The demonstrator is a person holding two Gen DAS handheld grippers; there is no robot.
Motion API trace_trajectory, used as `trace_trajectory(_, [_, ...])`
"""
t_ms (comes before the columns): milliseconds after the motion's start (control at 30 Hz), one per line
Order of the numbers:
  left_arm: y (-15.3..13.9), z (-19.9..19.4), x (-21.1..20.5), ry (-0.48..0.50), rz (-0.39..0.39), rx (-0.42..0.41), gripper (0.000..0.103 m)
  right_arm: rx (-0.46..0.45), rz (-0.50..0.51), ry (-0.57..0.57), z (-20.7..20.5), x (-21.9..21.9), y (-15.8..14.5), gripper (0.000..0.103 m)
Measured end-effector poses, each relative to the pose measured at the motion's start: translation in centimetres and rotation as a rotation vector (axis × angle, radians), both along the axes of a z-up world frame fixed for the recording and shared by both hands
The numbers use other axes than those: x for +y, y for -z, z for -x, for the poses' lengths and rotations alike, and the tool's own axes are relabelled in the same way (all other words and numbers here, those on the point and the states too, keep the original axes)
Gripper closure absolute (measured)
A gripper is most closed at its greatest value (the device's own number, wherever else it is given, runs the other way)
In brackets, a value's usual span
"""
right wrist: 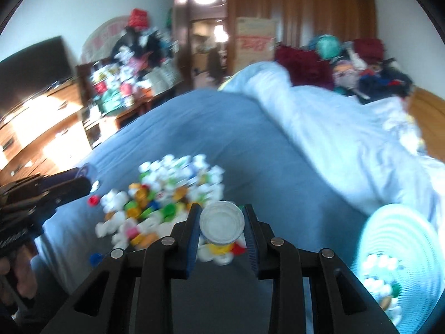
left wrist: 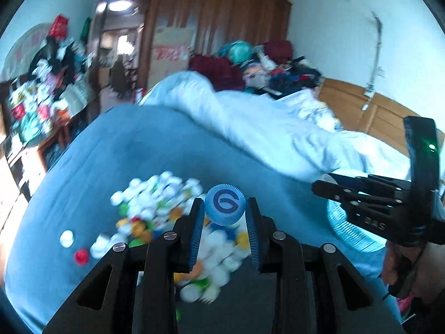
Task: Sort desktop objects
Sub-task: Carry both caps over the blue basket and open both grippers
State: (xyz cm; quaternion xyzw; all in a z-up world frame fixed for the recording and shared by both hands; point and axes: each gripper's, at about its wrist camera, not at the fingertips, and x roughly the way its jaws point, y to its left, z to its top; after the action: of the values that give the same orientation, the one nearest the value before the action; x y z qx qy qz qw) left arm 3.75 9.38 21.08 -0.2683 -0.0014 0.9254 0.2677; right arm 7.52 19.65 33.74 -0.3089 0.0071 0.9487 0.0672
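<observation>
Caps (right wrist: pixel 164 194) mostly lie unsorted, heaped left on the blue bedspread (right wrist: pixel 250 139). Left gripper (left wrist: pixel 225 214) clamps a blue cap (left wrist: pixel 224 204); right gripper (right wrist: pixel 222 224) clamps a white cap (right wrist: pixel 222 221). Few caps sit in the basket (right wrist: pixel 403 239), near right.

Cap pile (left wrist: pixel 167 217) lies on bed (left wrist: pixel 116 150), ahead of both grippers. Left gripper (left wrist: pixel 225 220) above pile's near edge, cap (left wrist: pixel 225 204) between its fingers (left wrist: pixel 196 231). Right gripper (right wrist: pixel 221 225) likewise above pile, lid (right wrist: pixel 222 222) between its fingers (right wrist: pixel 193 233). 2 stray caps (left wrist: pixel 73 247) left of pile, apart from it. Basket (right wrist: pixel 400 261) right of pile on bed, caps inside. Duvet (left wrist: pixel 250 122) bunched behind pile, across bed. Clothes heap (left wrist: pixel 267 69) behind duvet. Wardrobe (left wrist: pixel 217 25) behind bed. Cluttered shelf (right wrist: pixel 122 83) left of bed.
</observation>
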Motion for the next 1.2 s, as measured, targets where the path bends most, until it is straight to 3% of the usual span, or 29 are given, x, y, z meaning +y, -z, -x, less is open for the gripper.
trace_trajectory(333, [-5.2,-0.9,9.5,0.159,-0.048,0.09,0.078,0.054,-0.028,0.193,-4.7,8.2,-5.1,0.071])
trace_trajectory(733, [-8.2,-1.3,21.0,0.365,-0.069,0.048,0.078,0.013,-0.088,0.388,-12.1,18.1,-8.6,0.071])
trace_trajectory(1033, [-7.7,-3.7,28.8,0.487,0.005,-0.009,0.078,-0.048,-0.038,0.49,-15.6,23.5,-7.8,0.071])
trace_trajectory(1200, [-6.7,-3.9,32.8,0.54,0.097,-0.104,0.078,-0.105,0.015,0.507,-16.4,25.7,-6.8,0.071])
